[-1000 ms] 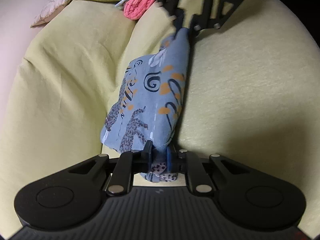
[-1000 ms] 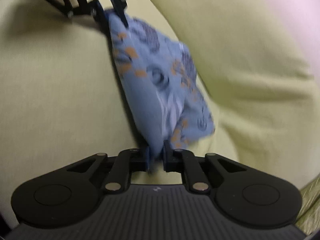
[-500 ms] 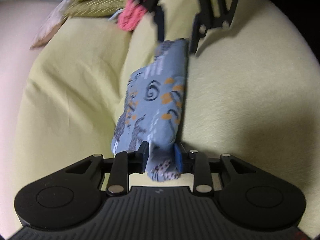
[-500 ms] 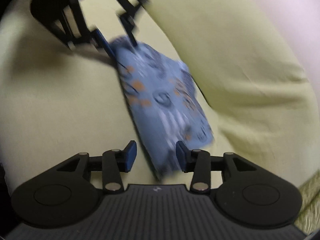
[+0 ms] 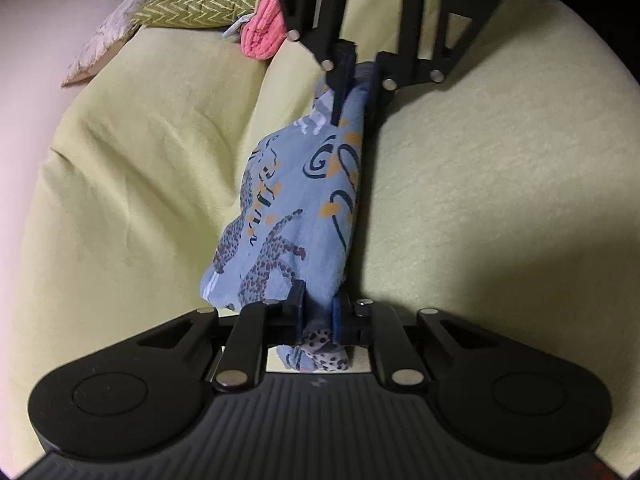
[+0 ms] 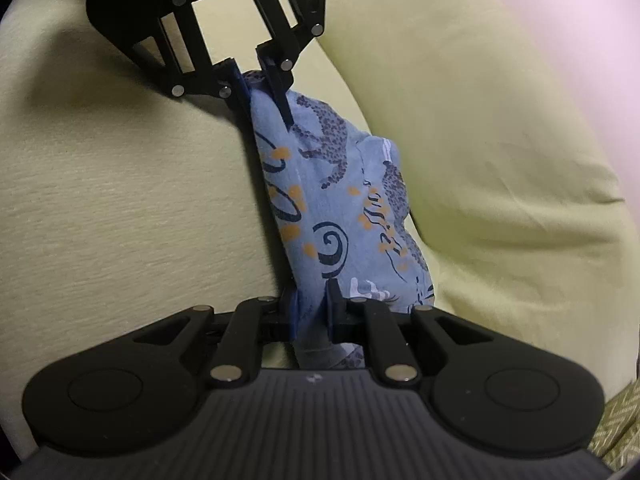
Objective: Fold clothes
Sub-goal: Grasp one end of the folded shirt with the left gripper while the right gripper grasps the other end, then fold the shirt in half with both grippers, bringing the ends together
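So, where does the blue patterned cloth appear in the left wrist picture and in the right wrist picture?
Left wrist view: the blue patterned cloth runs up the middle, from the left gripper at the bottom to the right gripper at the top.
Right wrist view: the cloth again runs up the middle, from the right gripper to the left gripper.
Shared landmark: the yellow-green sheet beneath.

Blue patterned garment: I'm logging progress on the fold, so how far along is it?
Done: the blue patterned garment is already gathered into a narrow bundle. In hand: the left gripper and right gripper each clamp one end over the yellow-green cushion. Left: laying it down; a pink garment waits behind.
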